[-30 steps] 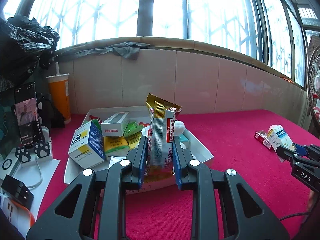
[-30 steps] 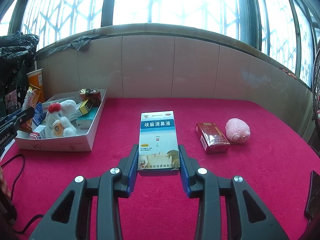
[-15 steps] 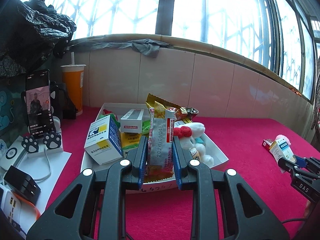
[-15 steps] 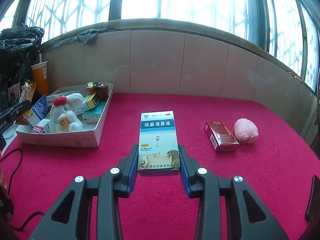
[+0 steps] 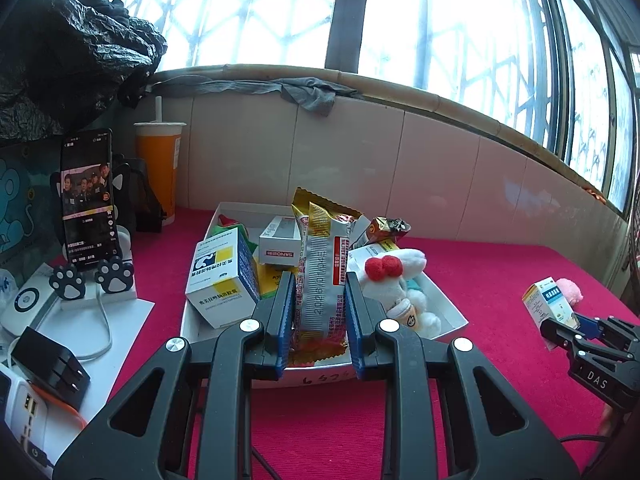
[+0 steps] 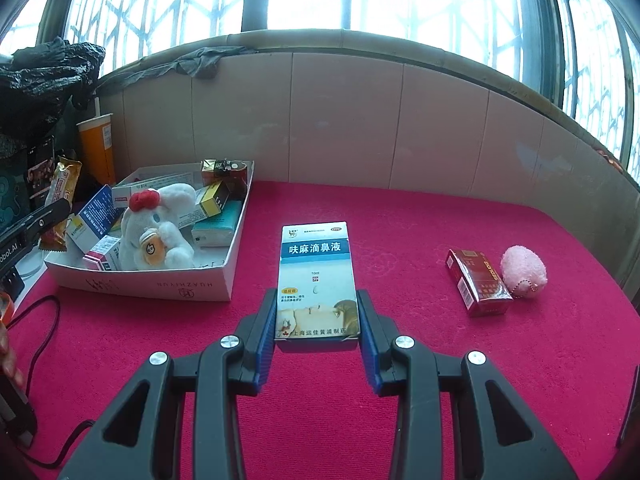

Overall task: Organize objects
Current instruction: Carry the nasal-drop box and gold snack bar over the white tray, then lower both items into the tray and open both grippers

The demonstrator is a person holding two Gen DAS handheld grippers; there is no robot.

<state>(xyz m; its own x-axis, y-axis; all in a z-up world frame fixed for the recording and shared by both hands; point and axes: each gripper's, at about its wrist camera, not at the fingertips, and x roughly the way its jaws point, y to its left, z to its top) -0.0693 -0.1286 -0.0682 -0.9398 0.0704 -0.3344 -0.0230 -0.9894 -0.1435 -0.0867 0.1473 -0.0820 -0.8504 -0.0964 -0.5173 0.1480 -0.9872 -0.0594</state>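
White tray (image 5: pixel 448 304) nearer; left gripper (image 5: pixel 320 312) clamps snack packet (image 5: pixel 324 272) upright.

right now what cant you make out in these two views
- Left wrist view: the lower end of the snack packet is hidden behind the left gripper shut on it.
- Left wrist view: the white box floor is covered by cartons and the plush toy.
- Left wrist view: the right gripper is partly cut off by the frame edge.
- Right wrist view: print on the red pack is too small to read.
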